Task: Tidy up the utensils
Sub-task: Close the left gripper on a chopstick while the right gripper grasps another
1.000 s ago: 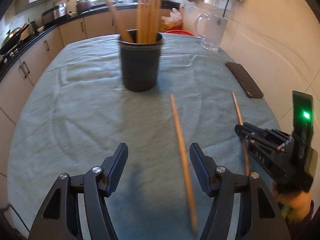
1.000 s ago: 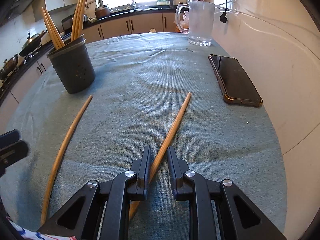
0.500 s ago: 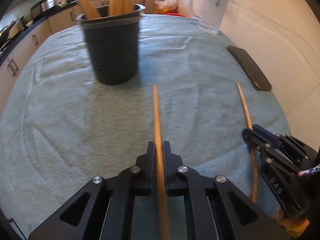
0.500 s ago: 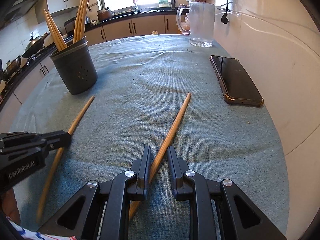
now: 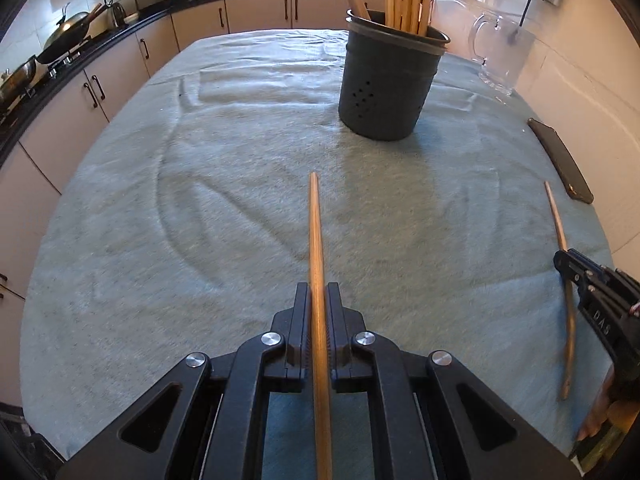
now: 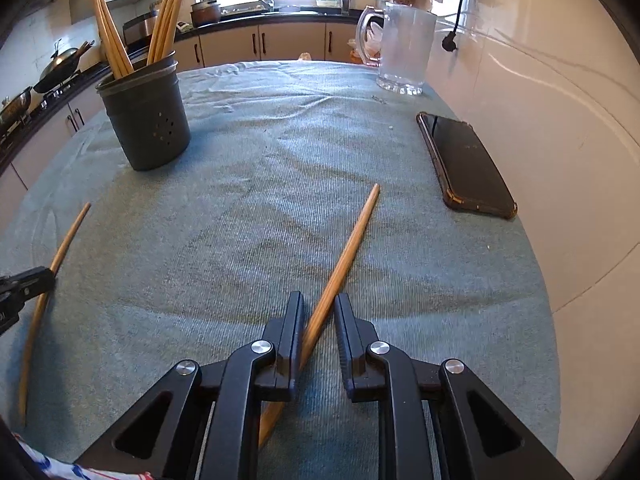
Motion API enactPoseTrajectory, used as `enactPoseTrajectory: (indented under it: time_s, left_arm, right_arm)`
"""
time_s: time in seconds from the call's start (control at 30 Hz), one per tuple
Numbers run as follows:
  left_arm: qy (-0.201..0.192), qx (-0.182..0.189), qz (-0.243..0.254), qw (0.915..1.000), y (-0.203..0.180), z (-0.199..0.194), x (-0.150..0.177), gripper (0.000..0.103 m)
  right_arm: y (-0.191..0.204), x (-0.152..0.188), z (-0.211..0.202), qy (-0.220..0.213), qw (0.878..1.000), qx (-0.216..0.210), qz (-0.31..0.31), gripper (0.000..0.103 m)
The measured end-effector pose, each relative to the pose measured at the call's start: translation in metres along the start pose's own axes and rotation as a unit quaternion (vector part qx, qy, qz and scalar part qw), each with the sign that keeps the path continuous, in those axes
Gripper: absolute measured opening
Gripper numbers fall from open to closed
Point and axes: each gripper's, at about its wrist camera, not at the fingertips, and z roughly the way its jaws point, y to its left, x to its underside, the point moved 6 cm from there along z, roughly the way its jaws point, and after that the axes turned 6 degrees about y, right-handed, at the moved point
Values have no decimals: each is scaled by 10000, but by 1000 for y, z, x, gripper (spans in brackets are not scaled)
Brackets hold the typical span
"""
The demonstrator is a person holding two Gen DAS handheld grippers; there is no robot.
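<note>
My left gripper (image 5: 318, 300) is shut on a long wooden chopstick (image 5: 315, 240) that points ahead over the cloth; it also shows at the left in the right wrist view (image 6: 60, 248). My right gripper (image 6: 318, 312) has its jaws nearly closed around a second wooden chopstick (image 6: 352, 236) that lies on the cloth, with a small gap on the right side; it shows in the left wrist view too (image 5: 560, 240). A dark utensil holder (image 5: 390, 80) with several wooden chopsticks stands ahead, at the far left in the right wrist view (image 6: 146, 116).
The table is covered with a teal cloth (image 5: 200, 200). A black phone (image 6: 464, 164) lies at the right near the wall. A glass jug (image 6: 404, 52) stands at the far right. Kitchen counters (image 5: 100, 52) with pans run along the left and back.
My left gripper closed on the chopstick and swung left with it, so the holder now sits ahead to the right. The right gripper stayed around its chopstick.
</note>
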Motion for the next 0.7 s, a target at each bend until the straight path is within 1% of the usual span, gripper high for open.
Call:
enactPoseTrajectory:
  time_s: [0.1,0.3,0.47,0.7]
  left_arm:
    - [-32,50,9,10000,5,-4,8,7]
    - [-54,130,7,9999,8,-7,13,7]
    - [-69,98,59,9999,9,-7,17,7]
    - [-133,-33,128,9998,12,-7,19,7]
  right_arm:
    - [2,6,-4,20,10000,52,-40,14]
    - [7,17,-11,131,9998,55,-159,12]
    - [8,21,-15,221,9995,-18,-241,12]
    - [2,20,-13,323,9992,-194,-103,13]
